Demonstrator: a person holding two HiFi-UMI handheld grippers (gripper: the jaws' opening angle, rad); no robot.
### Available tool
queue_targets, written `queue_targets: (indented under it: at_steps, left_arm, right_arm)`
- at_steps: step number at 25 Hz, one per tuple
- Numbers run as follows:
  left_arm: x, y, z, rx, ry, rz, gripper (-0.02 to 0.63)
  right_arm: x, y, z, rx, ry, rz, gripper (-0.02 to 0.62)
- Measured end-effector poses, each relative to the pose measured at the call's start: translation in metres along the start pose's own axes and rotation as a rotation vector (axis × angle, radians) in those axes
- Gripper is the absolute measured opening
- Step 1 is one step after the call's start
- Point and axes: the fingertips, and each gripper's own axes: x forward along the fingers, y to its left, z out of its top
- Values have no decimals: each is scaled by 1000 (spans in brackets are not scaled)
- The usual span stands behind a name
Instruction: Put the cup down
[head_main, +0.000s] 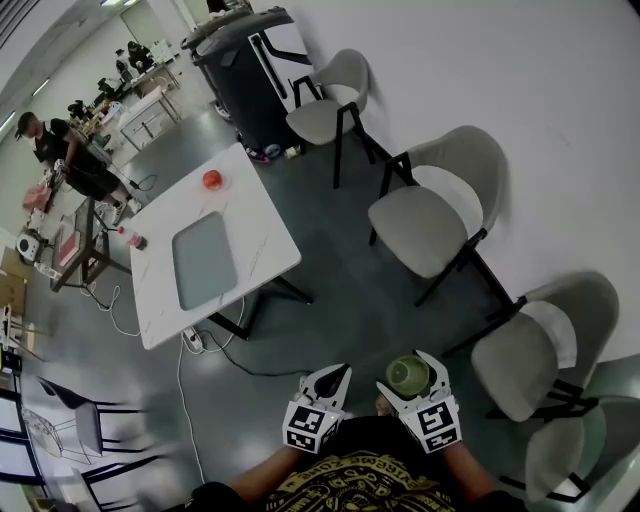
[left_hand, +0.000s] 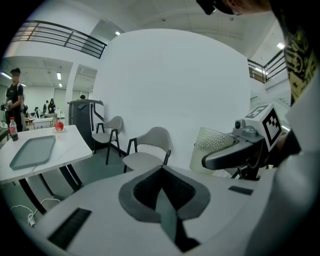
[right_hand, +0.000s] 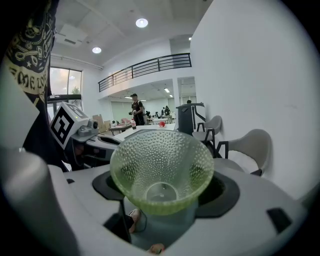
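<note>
Head view for the big picture: not put down yet. Green dimpled cup (head_main: 407, 373) gripped between the fingers of the right gripper (head_main: 408, 378), up in the air over the floor, close to the body and well apart from the white worktop (head_main: 260, 215). Left to do, by the look of it: carry it over, lower it onto a bare patch, maybe beside the grey tray (head_main: 203, 260) in the worktop's middle, then let go. Right gripper view for the close-up only: looks straight down into the cup, empty inside, fingers spread wide around its wall. Left gripper view for the left gripper (left_hand: 162, 186): fingers closed together, nothing between them, plus the cup from the side. Gap to the worktop only really clear from the head view.
</note>
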Motion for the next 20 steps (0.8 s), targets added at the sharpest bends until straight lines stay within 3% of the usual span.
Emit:
queue_targets:
  at_steps: [20]
  left_arm:
    - [-20, 26, -6, -63, -33, 90, 8]
  right_arm:
    - [20, 14, 13, -23, 7, 55, 387]
